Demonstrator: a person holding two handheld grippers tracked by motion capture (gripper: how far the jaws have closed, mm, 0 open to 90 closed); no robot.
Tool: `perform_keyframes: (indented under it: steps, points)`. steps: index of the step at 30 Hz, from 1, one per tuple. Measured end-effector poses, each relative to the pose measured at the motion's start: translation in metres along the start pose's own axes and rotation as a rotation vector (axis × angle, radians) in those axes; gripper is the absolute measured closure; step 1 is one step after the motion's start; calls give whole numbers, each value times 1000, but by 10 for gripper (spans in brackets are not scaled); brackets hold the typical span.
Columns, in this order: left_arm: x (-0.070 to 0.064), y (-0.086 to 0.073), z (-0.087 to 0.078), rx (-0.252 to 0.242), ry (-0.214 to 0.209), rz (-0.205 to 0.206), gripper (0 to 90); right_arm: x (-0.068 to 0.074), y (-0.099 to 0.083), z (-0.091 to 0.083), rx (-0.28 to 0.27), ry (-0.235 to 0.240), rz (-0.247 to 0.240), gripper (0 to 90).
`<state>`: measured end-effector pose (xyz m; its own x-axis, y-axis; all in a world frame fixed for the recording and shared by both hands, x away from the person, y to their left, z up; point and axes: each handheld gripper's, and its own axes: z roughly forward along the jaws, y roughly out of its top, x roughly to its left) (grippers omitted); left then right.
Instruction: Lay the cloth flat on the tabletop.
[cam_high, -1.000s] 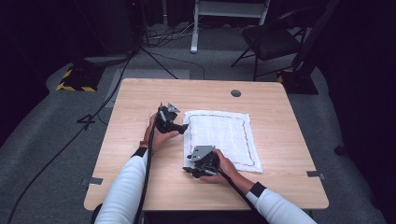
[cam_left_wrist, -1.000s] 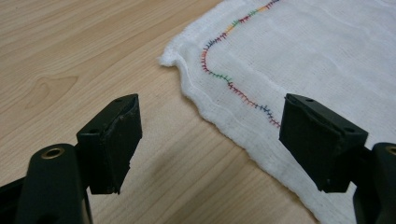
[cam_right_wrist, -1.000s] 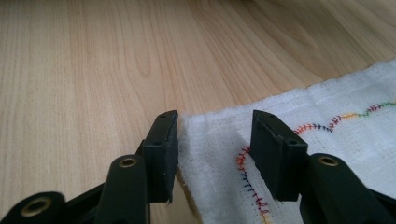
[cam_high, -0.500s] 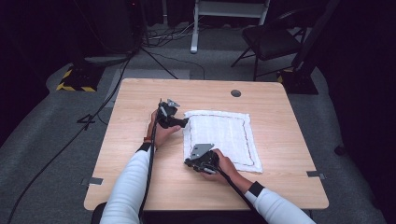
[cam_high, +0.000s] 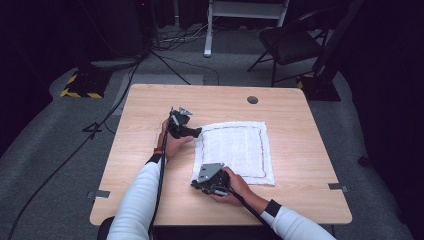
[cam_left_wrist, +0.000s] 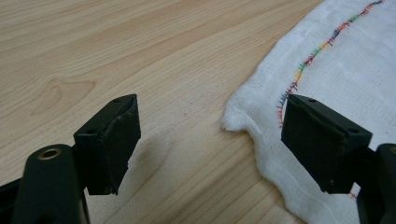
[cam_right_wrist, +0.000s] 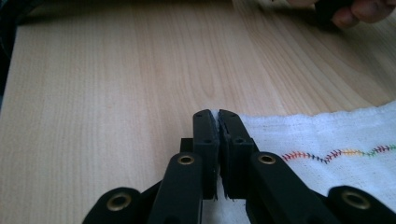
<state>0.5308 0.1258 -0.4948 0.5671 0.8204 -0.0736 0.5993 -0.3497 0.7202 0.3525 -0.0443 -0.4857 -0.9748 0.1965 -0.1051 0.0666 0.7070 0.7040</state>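
While the right gripper (cam_right_wrist: 218, 122) pinches the near-left corner of the white cloth (cam_high: 235, 150) at seven o'clock on the table (cam_high: 150, 100), the left gripper (cam_left_wrist: 210, 135), jaws wide, straddles the far-left corner at eleven o'clock, probably to grip it for folding.

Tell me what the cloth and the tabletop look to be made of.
Cloth: seemingly soft woven cotton, gauze-like, matte white with a fuzzy edge and multicoloured stitching. Tabletop: light wood or wood-look laminate, smooth with a printed-looking grain and knot; which of the two I cannot tell.
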Motion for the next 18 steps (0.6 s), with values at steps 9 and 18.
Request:
perform_keyframes:
  steps: [9, 18]
  points:
    - [-8, -1, 9, 42, -3, 30, 176, 10, 0, -1, 14, 28, -23, 866]
    - [-11, -3, 5, 21, -99, 126, 479, 13, 1, 1, 17, 28, -36, 867]
